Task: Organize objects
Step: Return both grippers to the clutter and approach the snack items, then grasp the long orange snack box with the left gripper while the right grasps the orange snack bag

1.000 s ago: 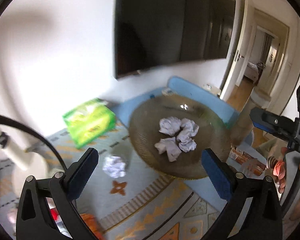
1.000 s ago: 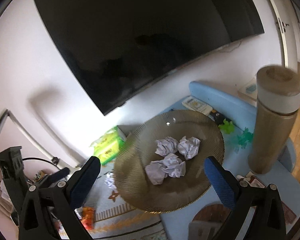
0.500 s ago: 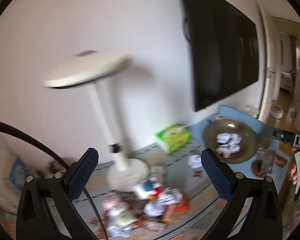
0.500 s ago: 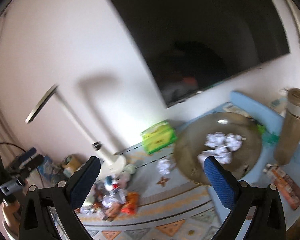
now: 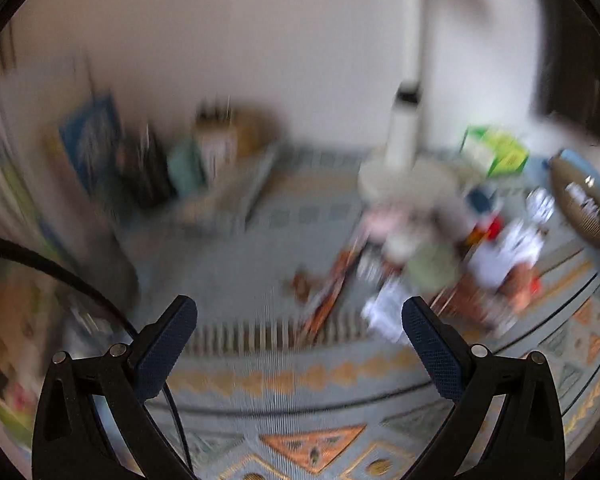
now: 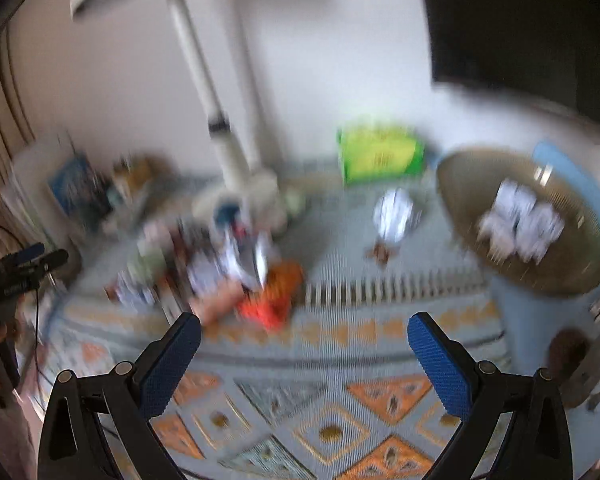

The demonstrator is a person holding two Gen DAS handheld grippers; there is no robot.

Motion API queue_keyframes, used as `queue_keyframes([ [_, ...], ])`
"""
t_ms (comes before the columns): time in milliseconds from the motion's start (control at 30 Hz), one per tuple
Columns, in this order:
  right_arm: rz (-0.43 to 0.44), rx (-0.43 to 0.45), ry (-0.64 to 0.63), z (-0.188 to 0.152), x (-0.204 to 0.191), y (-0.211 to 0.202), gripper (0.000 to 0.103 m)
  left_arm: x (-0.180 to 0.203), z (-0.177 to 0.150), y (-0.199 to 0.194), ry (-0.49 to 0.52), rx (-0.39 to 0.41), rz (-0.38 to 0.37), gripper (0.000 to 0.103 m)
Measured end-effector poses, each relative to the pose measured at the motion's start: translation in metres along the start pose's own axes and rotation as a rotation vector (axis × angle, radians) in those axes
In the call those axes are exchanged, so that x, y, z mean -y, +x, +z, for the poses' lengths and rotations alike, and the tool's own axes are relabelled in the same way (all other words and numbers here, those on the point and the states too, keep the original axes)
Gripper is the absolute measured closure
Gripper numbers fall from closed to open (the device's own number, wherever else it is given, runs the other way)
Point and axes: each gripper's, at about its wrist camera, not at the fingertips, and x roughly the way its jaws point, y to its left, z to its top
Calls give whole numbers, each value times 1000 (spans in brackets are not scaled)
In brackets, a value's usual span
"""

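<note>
Both views are motion-blurred. A heap of mixed clutter (image 5: 440, 264), with white crumpled paper and orange wrappers, lies on the patterned cloth; the same clutter heap (image 6: 236, 272) sits left of centre in the right wrist view. A brown ribbed plate (image 6: 580, 272) holding crumpled paper balls (image 6: 520, 228) rests at the right, and the plate (image 5: 592, 224) shows at the far right of the left wrist view. One loose paper ball (image 6: 394, 214) lies between heap and plate. My left gripper (image 5: 300, 332) is open and holds nothing. My right gripper (image 6: 304, 340) is open and holds nothing.
A white lamp stand (image 6: 236, 172) rises behind the heap. A green tissue pack (image 6: 380, 156) lies by the wall, under a dark wall screen (image 6: 520, 20). Books and boxes (image 5: 112, 160) stand at the left. A person's hand holding the other gripper (image 6: 16, 272) shows far left.
Both cameras have swung left and down, away from the plate toward the clutter heap. The plate has slid to the right side of each view. Both grippers stay open.
</note>
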Motion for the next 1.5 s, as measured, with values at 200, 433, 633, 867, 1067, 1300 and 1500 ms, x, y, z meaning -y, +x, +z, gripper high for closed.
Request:
queue_keyframes([
  [200, 17, -124, -4, -22, 1, 47, 0, -7, -31, 54, 8, -130, 71, 0],
  [433, -19, -146, -105, -26, -7, 72, 0, -12, -24, 82, -26, -107, -37, 0],
  [633, -54, -110, -241, -18, -24, 93, 0, 2, -5, 99, 30, -92, -92, 0],
  [867, -43, -100, -255, 10, -32, 119, 0, 14, 9, 109, 59, -92, -124, 0],
  [1067, -72, -96, -219, 33, -36, 139, 0, 12, 7, 105, 51, -91, -121, 0],
  [1300, -84, -93, -205, 35, -36, 141, 0, 13, 5, 106, 52, -90, -121, 0],
  [1500, -84, -93, -205, 35, -36, 141, 0, 14, 3, 105, 52, -89, -121, 0],
])
